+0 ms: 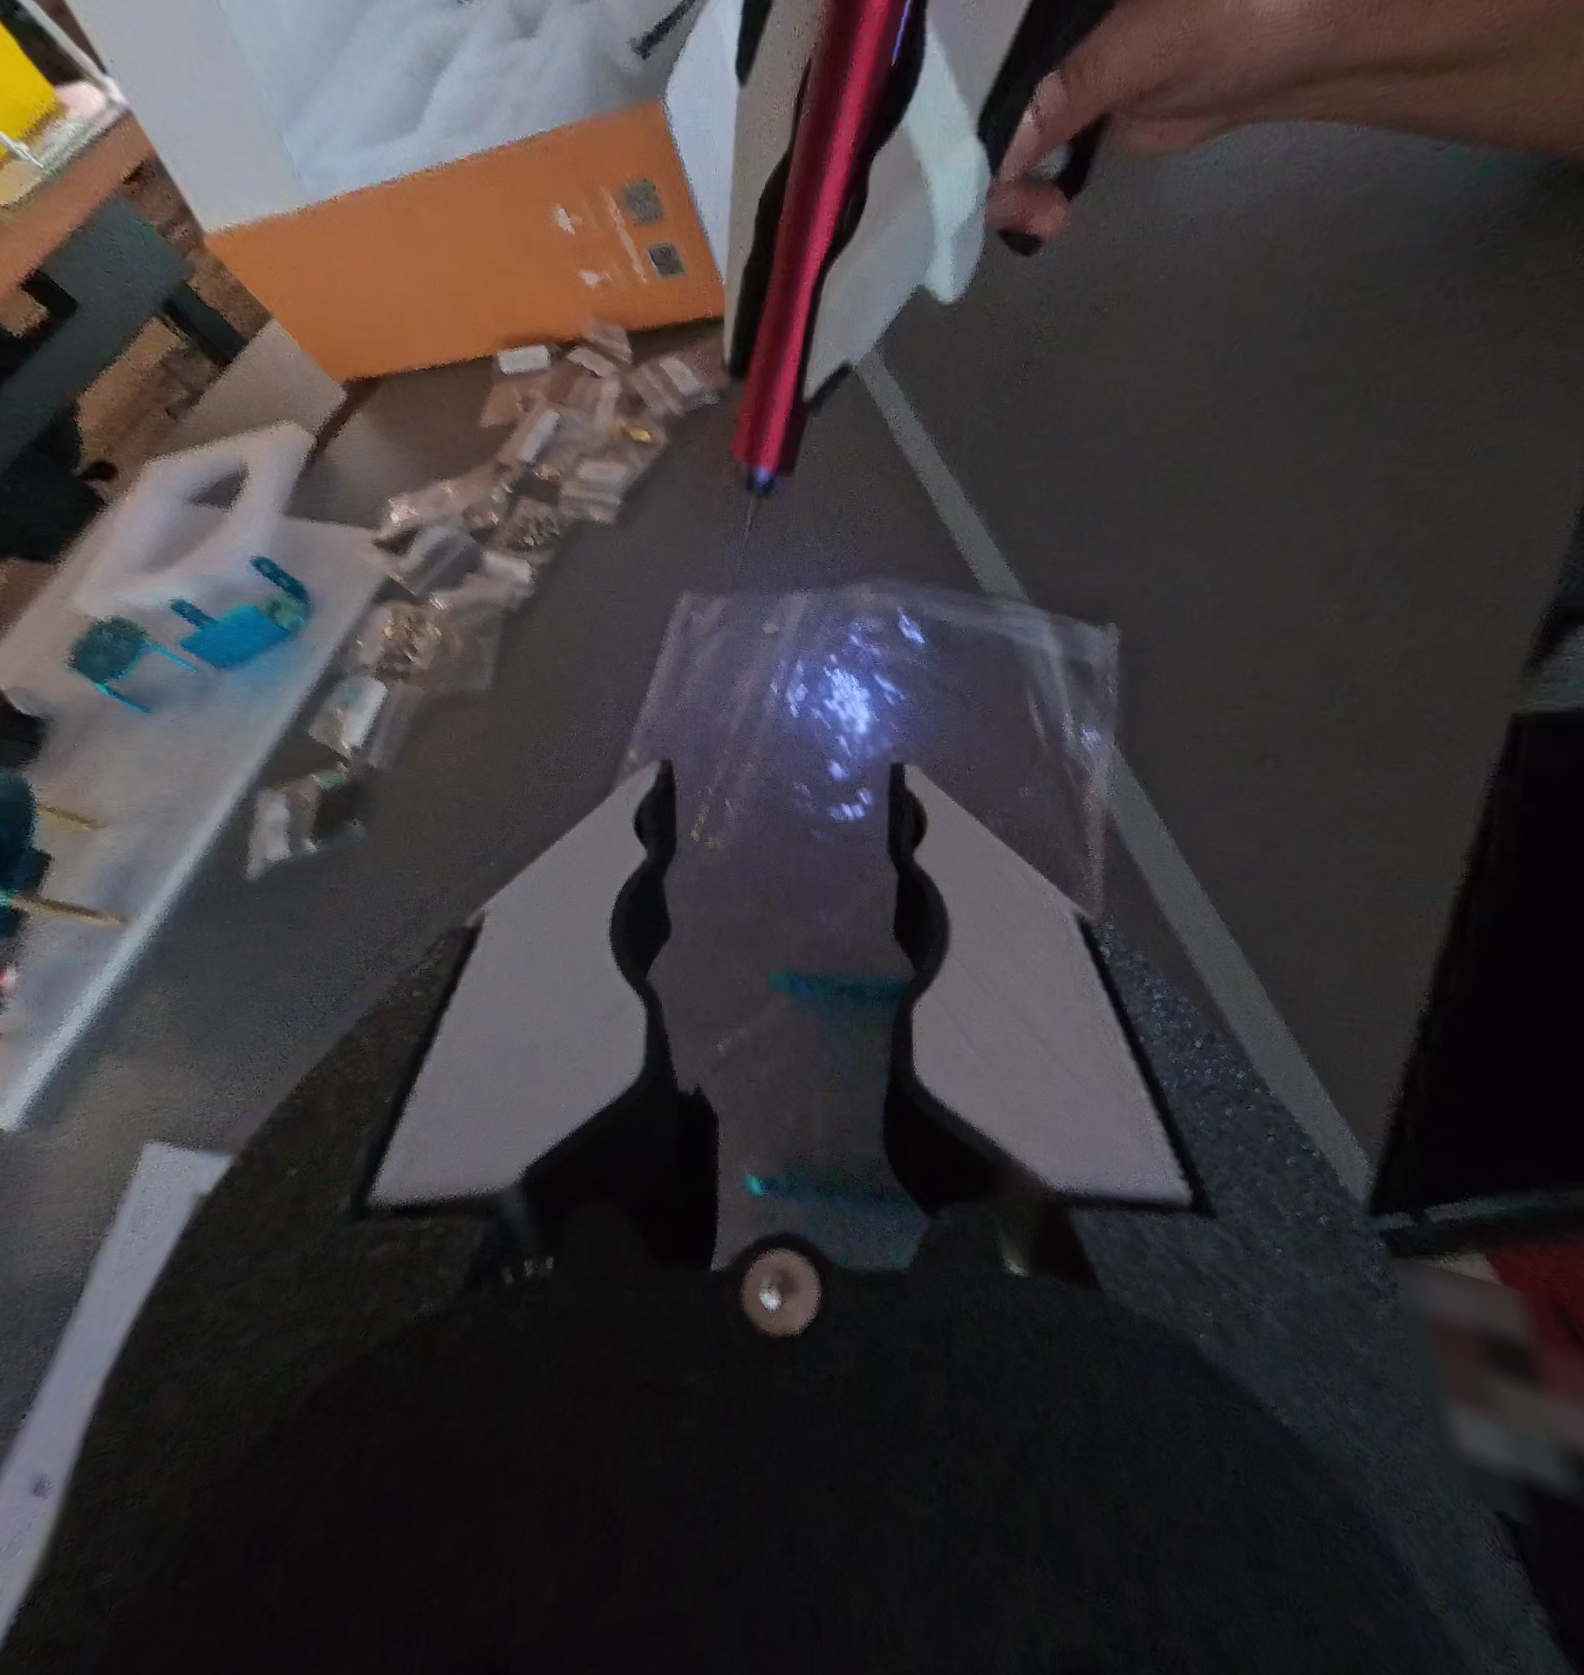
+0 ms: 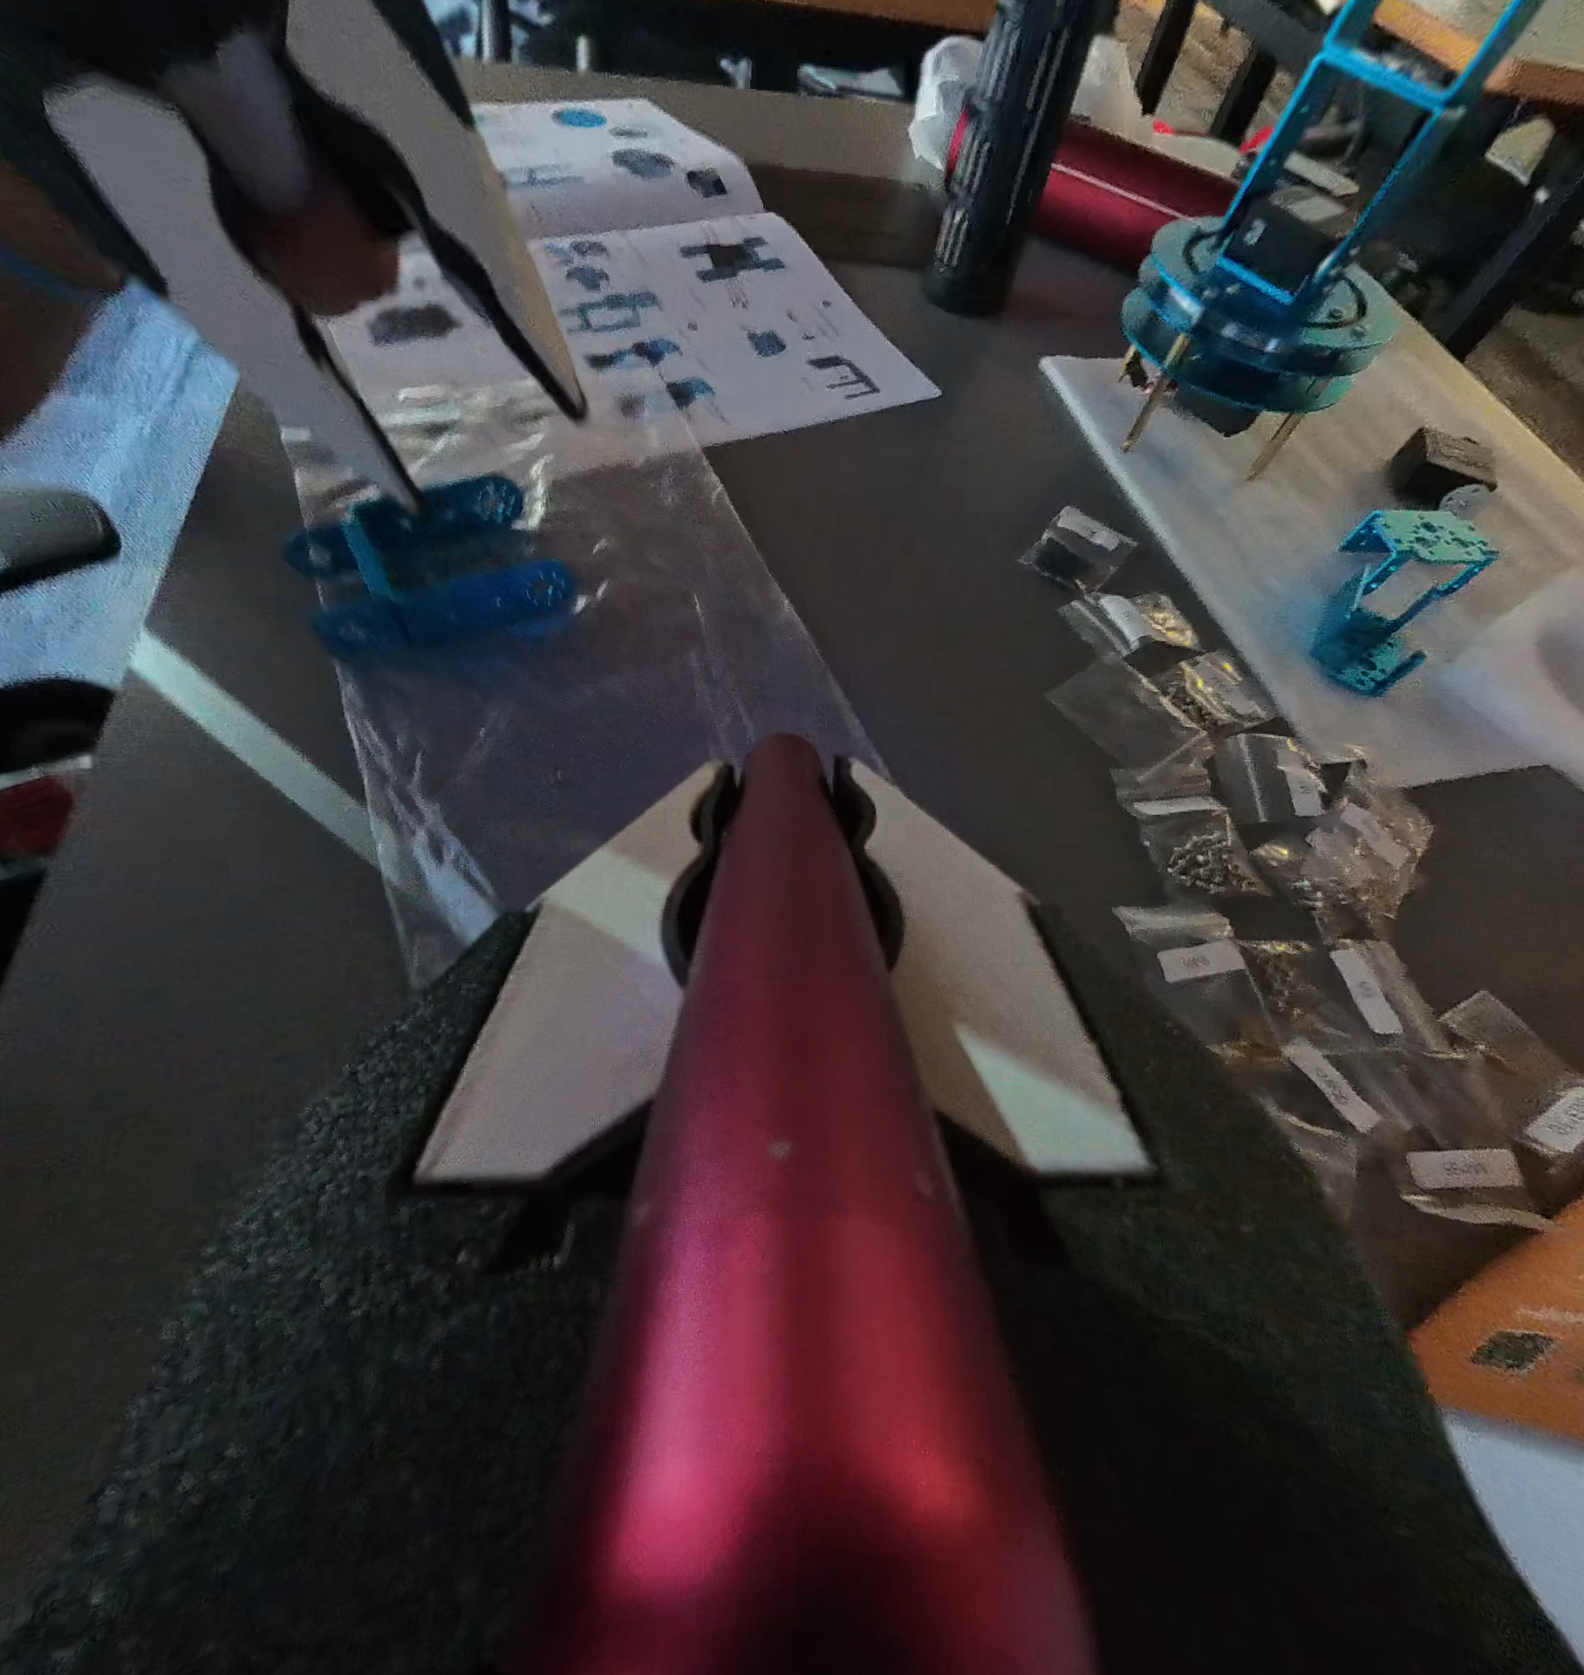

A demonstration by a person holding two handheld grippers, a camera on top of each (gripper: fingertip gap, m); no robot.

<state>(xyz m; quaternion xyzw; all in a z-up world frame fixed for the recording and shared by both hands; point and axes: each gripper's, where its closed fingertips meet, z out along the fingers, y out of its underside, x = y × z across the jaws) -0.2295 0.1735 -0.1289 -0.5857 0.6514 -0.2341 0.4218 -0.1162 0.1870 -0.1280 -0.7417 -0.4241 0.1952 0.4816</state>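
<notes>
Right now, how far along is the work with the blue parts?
Done: one blue assembly stands built. In hand: right gripper grips the red screwdriver; left gripper, jaws open, touches a blue bracket inside its clear bag. Left: small parts bags look unopened.

Dark grey table (image 2: 906,562) carries a clear plastic bag (image 2: 589,689), open instruction sheet (image 2: 725,317), scattered small bags of hardware (image 2: 1269,870), an orange box (image 1: 462,245), and a white board (image 2: 1296,580) under blue metal brackets (image 2: 1396,598). Pale strip (image 2: 254,743) crosses tabletop.
</notes>
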